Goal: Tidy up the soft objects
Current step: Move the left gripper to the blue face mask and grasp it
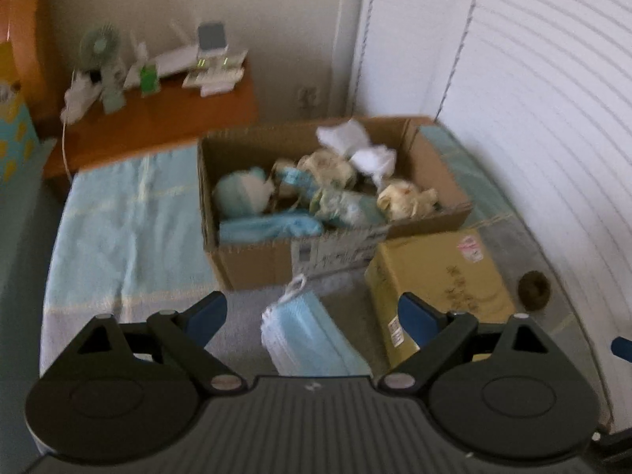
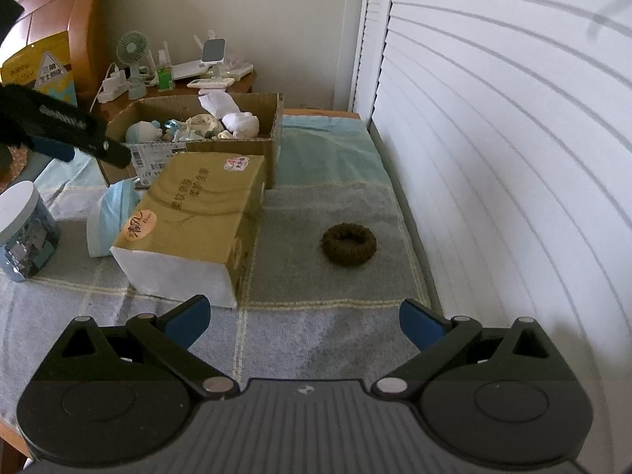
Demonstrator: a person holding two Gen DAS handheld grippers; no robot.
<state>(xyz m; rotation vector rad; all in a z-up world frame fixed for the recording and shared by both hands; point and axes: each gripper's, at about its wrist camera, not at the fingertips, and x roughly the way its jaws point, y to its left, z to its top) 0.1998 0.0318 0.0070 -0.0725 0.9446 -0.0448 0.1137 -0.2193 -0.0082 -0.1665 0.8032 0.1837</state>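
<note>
Left wrist view shows the left tool [image 1: 312,318] with its jaws spread wide and nothing between the pads, hanging over a stack of blue face masks [image 1: 306,337] that lies straight ahead of it and just below. Beyond the masks stands the open cardboard box [image 1: 252,264], already holding soft toys and white cloths. To the tool's right the yellow tissue pack [image 1: 442,276] sits just beside the masks.

The likeliest slip, as I judge it, is a partial grab: the masks are thin loose sheets, so a pinch on the top few could leave the rest behind or fan them out over the checked cloth [image 1: 118,237]. An ear loop [image 1: 294,286] sticks up at the far end and might snag on a finger. A jaw coming down too far right could nudge the tissue pack.

In the right wrist view the right tool [image 2: 304,322] is equally wide and empty, above bare cloth. The brown hair scrunchie [image 2: 348,244] lies ahead of it, well apart. The clear jar [image 2: 23,233] far to its left may be knocked.
</note>
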